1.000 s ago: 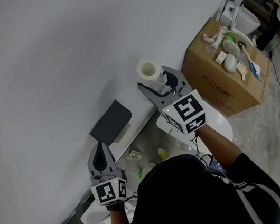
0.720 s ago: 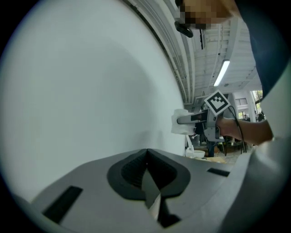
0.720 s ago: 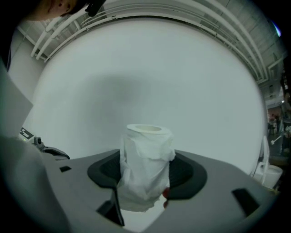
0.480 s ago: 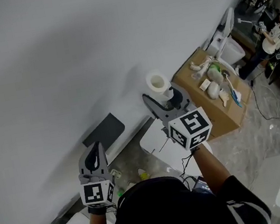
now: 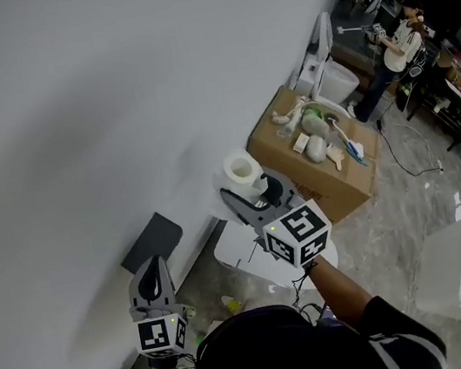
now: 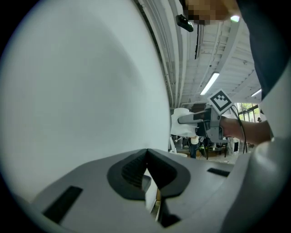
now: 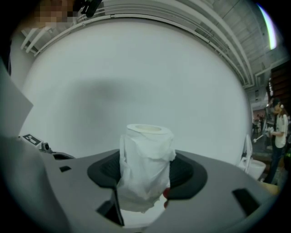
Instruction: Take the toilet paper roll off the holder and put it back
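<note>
Right tongs [image 5: 249,192] clamped on toilet paper roll [image 7: 146,164], upright between the pads, off its mount. Left tongs [image 6: 147,157] together, empty. Dark wall plate [image 5: 150,241], likely the holder, is left of right tongs. Grip gently and align core first.

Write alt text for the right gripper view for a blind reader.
The right gripper holds a white toilet paper roll upright between its jaws, loose paper draped down its front. Behind is a plain pale wall; a person stands at the far right.

Right gripper [image 5: 246,188] carried toilet paper roll [image 5: 239,169] further from holder [image 5: 150,242]; camera swung
</note>
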